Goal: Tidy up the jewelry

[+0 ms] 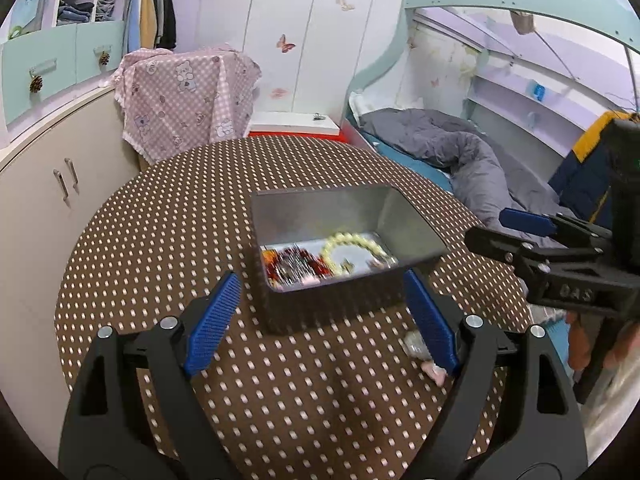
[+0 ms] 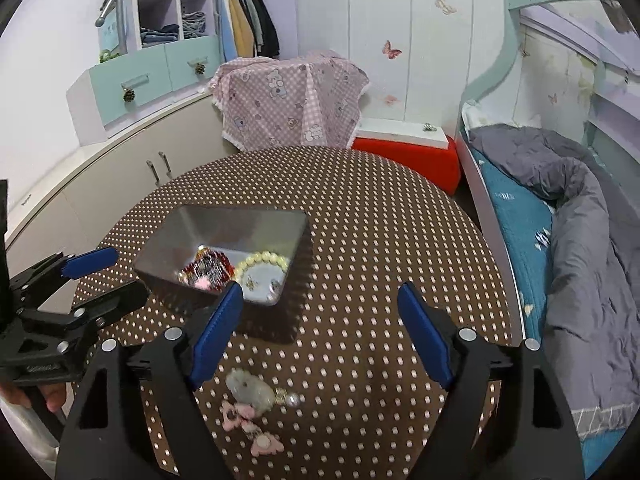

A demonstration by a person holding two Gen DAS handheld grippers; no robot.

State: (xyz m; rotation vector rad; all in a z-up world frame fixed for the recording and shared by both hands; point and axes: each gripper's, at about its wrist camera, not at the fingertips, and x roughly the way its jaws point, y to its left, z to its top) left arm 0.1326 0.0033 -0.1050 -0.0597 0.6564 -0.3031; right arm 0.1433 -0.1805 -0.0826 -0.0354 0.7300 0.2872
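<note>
A grey metal tin (image 1: pixel 320 208) (image 2: pixel 224 224) stands open on the round table with the brown dotted cloth (image 1: pixel 160 240) (image 2: pixel 380 240). Inside it lie a yellow bead bracelet (image 1: pixel 356 246) (image 2: pixel 262 261) and red beads (image 1: pixel 296 264) (image 2: pixel 212 266). My left gripper (image 1: pixel 322 312) (image 2: pixel 108 278) is open just in front of the tin, nothing between its pads. My right gripper (image 2: pixel 320 320) (image 1: pixel 500 228) is open to the tin's right, above the cloth. Below it lie a pale pendant piece (image 2: pixel 250 390) (image 1: pixel 414 342) and pink butterfly clips (image 2: pixel 240 416) (image 1: pixel 434 372).
A bed with a grey quilt (image 2: pixel 580 208) (image 1: pixel 460 148) runs along the right. Behind the table stand a red stool with a white box (image 2: pixel 404 152) and something under a pink checked cloth (image 2: pixel 292 104) (image 1: pixel 184 96). A cream cabinet (image 1: pixel 48 184) curves along the left.
</note>
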